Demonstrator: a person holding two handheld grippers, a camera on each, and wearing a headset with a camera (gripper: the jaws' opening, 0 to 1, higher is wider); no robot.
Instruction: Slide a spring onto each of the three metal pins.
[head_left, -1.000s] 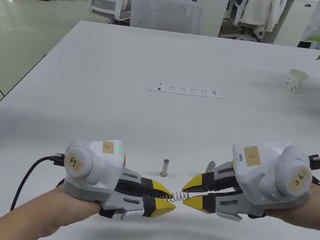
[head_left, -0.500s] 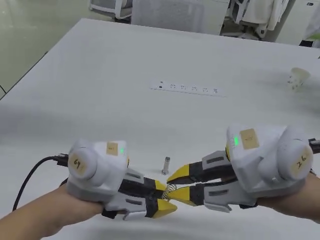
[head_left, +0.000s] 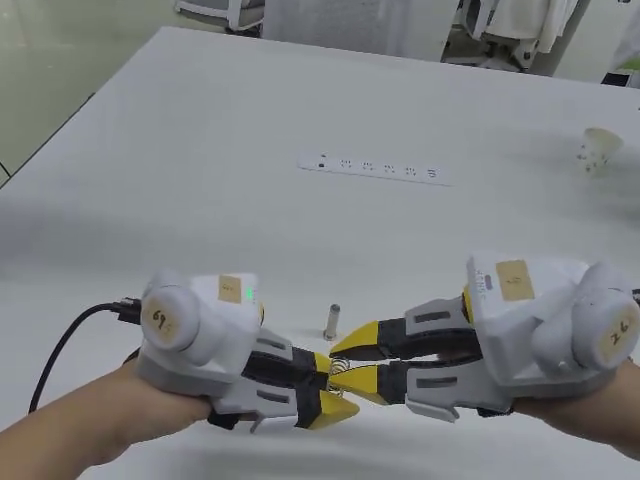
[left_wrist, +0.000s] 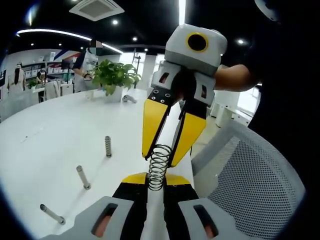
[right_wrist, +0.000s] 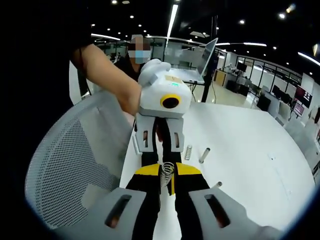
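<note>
**Transfer of a coil spring between two hand-held grippers above a white table (head_left: 200, 150).** In the left gripper view, the left gripper (left_wrist: 156, 181) rises from the bottom centre with its jaws closed on the lower end of the spring (left_wrist: 158, 165). The coil therefore stands out along the jaw axis with its far end free. The right gripper (left_wrist: 160, 158) enters from the top of that view, its yellow jaws parted in a V that flanks the free end. Whether they already press on the coils cannot be told.

This nose-to-nose arrangement sits at lower centre of the head view. It probably serves to hand the spring over, or to re-seat it so that its bore is clear to receive a pin.

The three metal pins stand at the left of the left gripper view:
- the upper pin (left_wrist: 107, 146) carries a spring
- the middle pin (left_wrist: 82, 177) is bare
- the lower pin (left_wrist: 51, 214), near the lower left edge, is bare

One pin of three is thus judged done. The next move calls for a hold on the coil's side, not its end, and alignment over a bare pin. A light spring squeezed unevenly could flick away.

A power strip (head_left: 378, 168) and a paper cup (head_left: 600, 150) lie in the upper part of the head view, well apart from the work
</note>
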